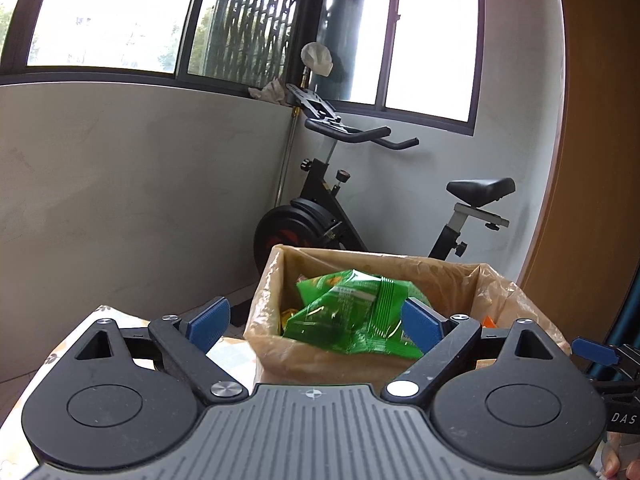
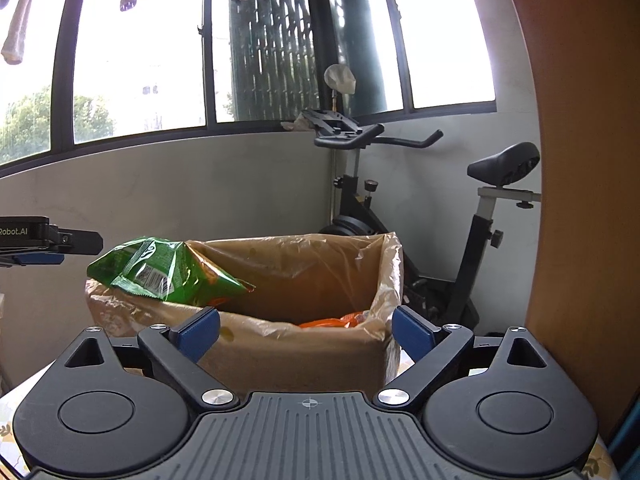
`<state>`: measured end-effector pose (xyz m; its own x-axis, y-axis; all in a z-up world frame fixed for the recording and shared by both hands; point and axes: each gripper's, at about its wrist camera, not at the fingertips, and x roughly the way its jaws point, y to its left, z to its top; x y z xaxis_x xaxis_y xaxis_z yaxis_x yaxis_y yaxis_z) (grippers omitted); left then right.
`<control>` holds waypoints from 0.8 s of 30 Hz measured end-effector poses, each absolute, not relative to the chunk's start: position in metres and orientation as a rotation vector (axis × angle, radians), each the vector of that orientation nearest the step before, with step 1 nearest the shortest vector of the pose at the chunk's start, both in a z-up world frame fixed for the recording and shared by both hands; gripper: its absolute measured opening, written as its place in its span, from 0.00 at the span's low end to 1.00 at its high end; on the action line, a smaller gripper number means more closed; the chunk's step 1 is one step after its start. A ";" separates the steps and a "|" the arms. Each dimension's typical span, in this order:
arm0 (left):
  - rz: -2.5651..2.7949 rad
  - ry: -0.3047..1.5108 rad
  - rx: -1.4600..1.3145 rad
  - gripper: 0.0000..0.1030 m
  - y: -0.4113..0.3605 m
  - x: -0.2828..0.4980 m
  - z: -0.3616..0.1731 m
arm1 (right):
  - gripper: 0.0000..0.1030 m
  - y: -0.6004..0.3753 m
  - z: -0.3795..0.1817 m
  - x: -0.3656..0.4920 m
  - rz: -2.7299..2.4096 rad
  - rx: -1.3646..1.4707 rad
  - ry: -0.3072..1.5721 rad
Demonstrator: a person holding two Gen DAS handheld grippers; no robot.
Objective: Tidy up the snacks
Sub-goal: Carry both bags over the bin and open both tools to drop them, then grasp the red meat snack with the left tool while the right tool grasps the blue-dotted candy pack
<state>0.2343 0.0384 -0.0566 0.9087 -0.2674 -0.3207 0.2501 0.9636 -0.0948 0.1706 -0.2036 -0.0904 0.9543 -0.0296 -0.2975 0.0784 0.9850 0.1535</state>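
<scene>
Ribbed grey housings fill the near edge of both wrist views, each with blue-padded jaws spread wide and nothing between the pads. Ahead of the left gripper [image 1: 316, 322], a cardboard box [image 1: 320, 364] lined with clear plastic stands on the bench [image 1: 232, 354], which wears a patterned cloth. Green snack bags [image 1: 352, 312] lie heaped at the box's left side, one resting on its left rim in the right wrist view; an orange packet [image 2: 332, 322] sits low in the right near corner. From the right gripper [image 2: 306, 332], the left one shows at the left edge, near the green bags but apart from them. Beyond the box, an exercise bike [image 1: 320, 216] stands in the far corner under dark-framed windows [image 1: 112, 16].
</scene>
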 end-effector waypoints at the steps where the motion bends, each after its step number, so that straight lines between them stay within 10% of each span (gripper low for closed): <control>1: -0.271 0.335 -0.053 0.90 0.039 0.233 -0.057 | 0.89 -0.203 -0.092 0.168 -0.055 0.165 0.300; 6: -0.303 0.323 0.000 0.45 0.029 0.234 -0.055 | 0.89 -0.201 -0.099 0.159 -0.046 0.167 0.308; 11: -0.319 0.388 0.013 0.31 0.015 0.261 -0.057 | 0.89 -0.205 -0.104 0.154 -0.047 0.181 0.312; 20: -0.353 0.594 -0.023 0.35 -0.022 0.328 -0.073 | 0.89 -0.225 -0.116 0.144 -0.093 0.236 0.347; 24: -0.375 0.503 -0.030 0.71 -0.016 0.303 -0.076 | 0.89 -0.227 -0.124 0.140 -0.099 0.217 0.362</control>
